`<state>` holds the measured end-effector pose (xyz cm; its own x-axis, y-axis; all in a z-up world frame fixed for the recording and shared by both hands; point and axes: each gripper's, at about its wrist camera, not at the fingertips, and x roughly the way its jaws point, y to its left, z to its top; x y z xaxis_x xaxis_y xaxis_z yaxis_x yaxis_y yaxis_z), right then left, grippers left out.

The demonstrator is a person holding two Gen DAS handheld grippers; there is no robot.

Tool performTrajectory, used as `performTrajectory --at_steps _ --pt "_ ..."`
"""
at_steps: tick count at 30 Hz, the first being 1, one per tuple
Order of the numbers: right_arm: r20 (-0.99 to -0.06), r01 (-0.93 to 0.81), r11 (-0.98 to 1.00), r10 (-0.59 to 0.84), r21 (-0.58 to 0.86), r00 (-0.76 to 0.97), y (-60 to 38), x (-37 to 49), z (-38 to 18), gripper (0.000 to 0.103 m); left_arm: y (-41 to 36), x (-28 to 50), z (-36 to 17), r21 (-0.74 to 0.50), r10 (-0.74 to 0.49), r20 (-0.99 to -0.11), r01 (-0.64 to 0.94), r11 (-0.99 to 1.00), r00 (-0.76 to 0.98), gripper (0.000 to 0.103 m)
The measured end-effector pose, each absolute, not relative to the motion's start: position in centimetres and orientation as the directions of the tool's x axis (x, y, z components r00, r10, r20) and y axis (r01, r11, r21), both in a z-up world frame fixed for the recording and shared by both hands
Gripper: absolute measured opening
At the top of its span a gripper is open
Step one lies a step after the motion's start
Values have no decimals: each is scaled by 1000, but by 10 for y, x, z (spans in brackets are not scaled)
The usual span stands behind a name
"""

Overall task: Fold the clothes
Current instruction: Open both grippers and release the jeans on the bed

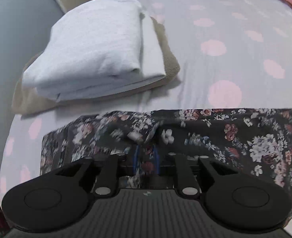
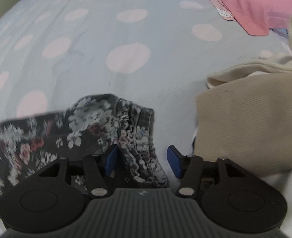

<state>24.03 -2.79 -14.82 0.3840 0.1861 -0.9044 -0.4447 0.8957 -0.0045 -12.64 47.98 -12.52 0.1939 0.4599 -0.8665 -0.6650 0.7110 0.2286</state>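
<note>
— Looking at the left gripper (image 1: 146, 154): what do its fingers (image 1: 136, 158) do?

— They stand narrowly apart, floral garment (image 1: 205, 138) cloth between the blue pads; whether they press it I cannot tell.

— And the right gripper (image 2: 143, 160)?

— Its fingers (image 2: 111, 158) are well apart; the garment's bunched edge lies between them, touching the left pad only.

— Where is the garment?

— On the bed (image 1: 215, 63), near the folded white stack (image 1: 98, 47). A beige cloth (image 2: 245, 123) lies beside it. No readable writing.
</note>
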Motion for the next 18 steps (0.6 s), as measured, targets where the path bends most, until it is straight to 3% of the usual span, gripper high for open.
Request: performTrajectory --at_steps 4,7,13,16,18 --pt "-908 -456 890 179 -14 378 -20 236 -145 30 486 -141 -121 153 421 -884 -725 672 204 17" --pt "-900 -476 874 129 -95 416 -12 227 -136 22 490 -150 -117 130 418 -885 -753 645 206 17" --pt "-817 -400 867 -15 -298 576 -8 210 -102 12 495 -180 -101 107 454 -858 -782 613 238 17" --pt "-772 -369 834 -102 -410 628 -7 208 -104 12 501 -200 -95 98 466 -852 -802 590 239 17" --pt "-787 -389 838 -78 -384 611 -10 208 -107 12 505 -214 -92 99 479 -846 -813 574 236 17"
